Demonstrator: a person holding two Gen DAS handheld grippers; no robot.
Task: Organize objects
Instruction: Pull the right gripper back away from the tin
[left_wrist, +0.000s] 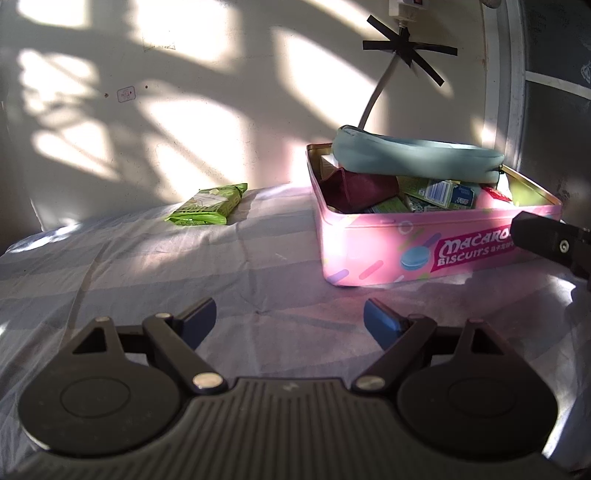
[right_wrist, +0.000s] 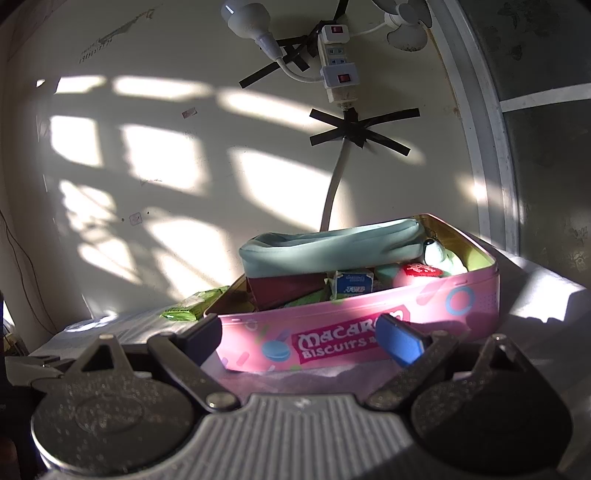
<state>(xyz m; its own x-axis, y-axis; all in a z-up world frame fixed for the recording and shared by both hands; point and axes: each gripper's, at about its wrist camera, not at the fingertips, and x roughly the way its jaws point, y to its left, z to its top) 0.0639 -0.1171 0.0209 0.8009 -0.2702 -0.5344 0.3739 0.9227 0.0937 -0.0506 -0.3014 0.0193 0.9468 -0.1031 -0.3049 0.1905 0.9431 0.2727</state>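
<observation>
A pink biscuit tin (left_wrist: 406, 251) (right_wrist: 332, 328) stands open on the bed sheet, packed with small cartons (right_wrist: 352, 284), a maroon pouch (left_wrist: 354, 188) and a red item (right_wrist: 421, 273). A teal pouch (left_wrist: 413, 155) (right_wrist: 325, 251) lies across the top of the load. A green packet (left_wrist: 208, 205) (right_wrist: 192, 302) lies alone on the sheet to the left of the tin, near the wall. My left gripper (left_wrist: 291, 321) is open over bare sheet, short of the tin and the packet. My right gripper (right_wrist: 303, 339) is open just in front of the tin's long side, holding nothing.
The wall rises right behind the bed, with a power strip (right_wrist: 338, 62) and a taped cable (right_wrist: 334, 184) hanging down behind the tin. A window frame (right_wrist: 491, 155) runs along the right. The right gripper's dark body (left_wrist: 546, 243) shows at the right edge of the left wrist view.
</observation>
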